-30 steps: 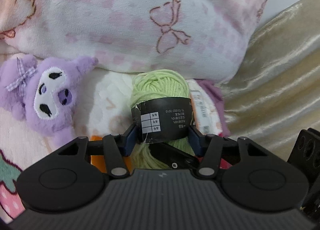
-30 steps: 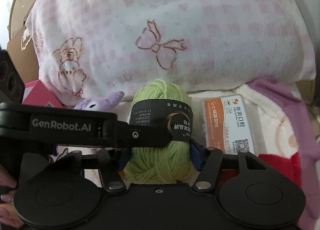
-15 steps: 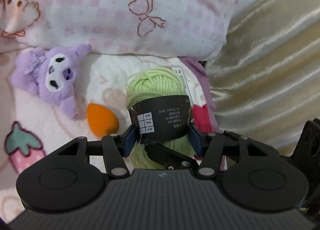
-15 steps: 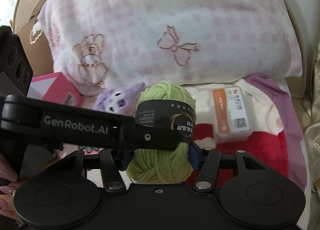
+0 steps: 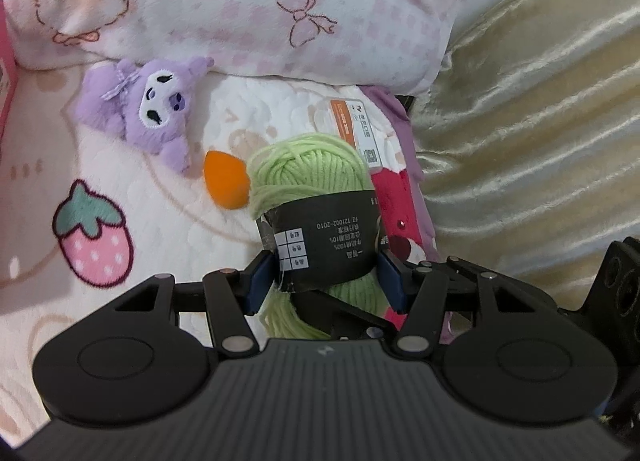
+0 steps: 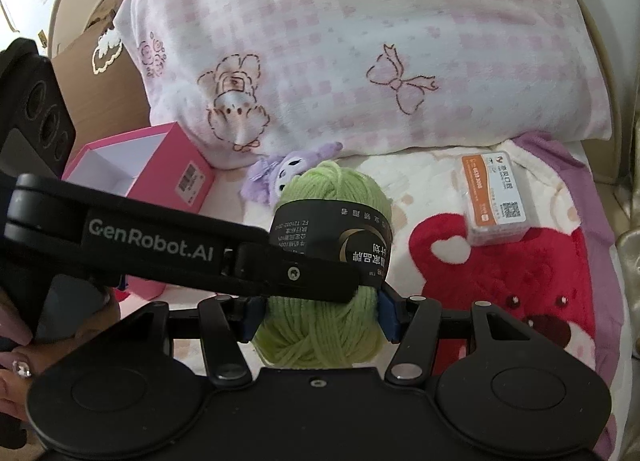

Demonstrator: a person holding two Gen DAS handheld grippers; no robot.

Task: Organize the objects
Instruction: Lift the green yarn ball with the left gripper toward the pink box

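A ball of light green yarn [image 5: 308, 177] with a black paper band is held in the air above the bed by both grippers at once. My left gripper [image 5: 326, 281] is shut on its band. My right gripper [image 6: 320, 311] is shut on the same yarn ball [image 6: 332, 189] from the other side, with the left gripper's arm crossing in front. A purple plush toy [image 5: 154, 109], an orange egg-shaped sponge [image 5: 224, 181] and a small orange-and-white box [image 6: 492, 193] lie on the blanket. An open pink box [image 6: 136, 181] stands at the left.
A pink checked pillow [image 6: 360, 41] lies along the head of the bed. A shiny beige curtain [image 5: 532, 121] hangs at the right. The blanket [image 5: 92, 229] has strawberry and red bear prints. A brown cardboard box [image 6: 104, 101] stands behind the pink box.
Both grippers have pulled back and up from the pillow with the yarn ball between them. More of the bed shows now: the orange sponge, the open pink box, the red bear print.
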